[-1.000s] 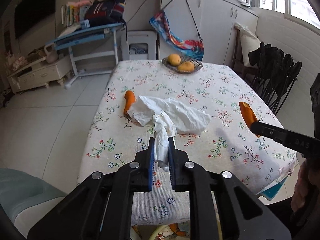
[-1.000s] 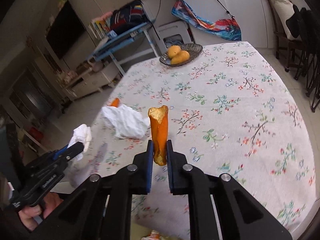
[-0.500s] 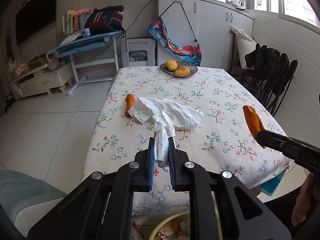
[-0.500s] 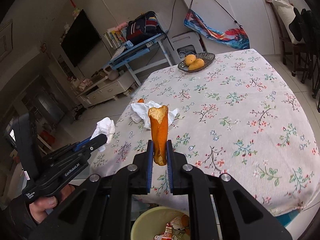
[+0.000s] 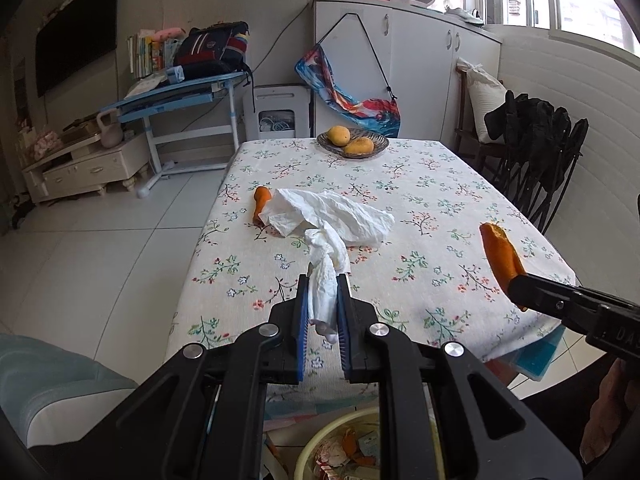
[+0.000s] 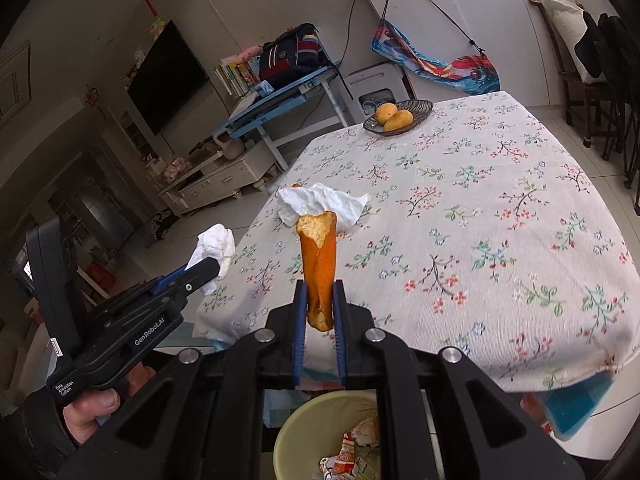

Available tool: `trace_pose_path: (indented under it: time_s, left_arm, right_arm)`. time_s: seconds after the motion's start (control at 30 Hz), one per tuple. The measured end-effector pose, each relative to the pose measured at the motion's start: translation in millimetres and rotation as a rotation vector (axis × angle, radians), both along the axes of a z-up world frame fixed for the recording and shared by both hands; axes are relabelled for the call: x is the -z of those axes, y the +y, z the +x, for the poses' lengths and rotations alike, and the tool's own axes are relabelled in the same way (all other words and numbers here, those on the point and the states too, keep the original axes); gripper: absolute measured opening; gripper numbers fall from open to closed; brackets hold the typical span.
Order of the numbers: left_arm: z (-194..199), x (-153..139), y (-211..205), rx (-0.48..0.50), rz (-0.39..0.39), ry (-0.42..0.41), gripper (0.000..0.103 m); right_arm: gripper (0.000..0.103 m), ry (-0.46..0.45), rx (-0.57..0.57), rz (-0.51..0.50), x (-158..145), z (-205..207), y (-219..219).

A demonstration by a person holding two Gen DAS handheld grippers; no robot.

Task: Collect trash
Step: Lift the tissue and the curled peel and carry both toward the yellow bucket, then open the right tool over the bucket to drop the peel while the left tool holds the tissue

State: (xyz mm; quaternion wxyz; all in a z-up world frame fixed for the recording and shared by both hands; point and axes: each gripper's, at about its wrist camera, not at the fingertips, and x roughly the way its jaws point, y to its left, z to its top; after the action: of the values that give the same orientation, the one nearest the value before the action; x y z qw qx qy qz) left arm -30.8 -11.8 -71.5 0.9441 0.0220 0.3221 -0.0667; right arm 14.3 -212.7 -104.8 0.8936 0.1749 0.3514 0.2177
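Floral tablecloth (image 6: 480, 220) behind: left claw (image 5: 322, 304) pinches crumpled tissue (image 5: 326, 276), right claw (image 6: 320, 308) curled orange peel (image 6: 318, 264).

The near half of the table with the flowered cloth (image 6: 500, 240) is mostly bare, so a hand could pass over it freely. A flat crumpled white tissue (image 5: 336, 218) lies near the left edge, with a small orange peel piece (image 5: 261, 204) just beside it. At the far end sits a dark round dish holding two yellow fruits (image 5: 353, 142). Black folding chairs (image 5: 536, 152) crowd the right side of the table. Below the near edge, a pale yellow round bin (image 6: 320, 420) stands open at the top, with wrappers inside. The white tiled floor (image 5: 100, 248) on the left is wide open.
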Motion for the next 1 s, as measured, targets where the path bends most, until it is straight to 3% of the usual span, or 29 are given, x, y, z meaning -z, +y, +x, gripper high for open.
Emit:
trace_pose_path:
  time_s: [1.0]
  left_arm:
    - [-54, 0, -9, 0.047, 0.000, -0.015, 0.013]
  right_arm:
    - [0.013, 0.040, -0.068, -0.005, 13, -43, 16]
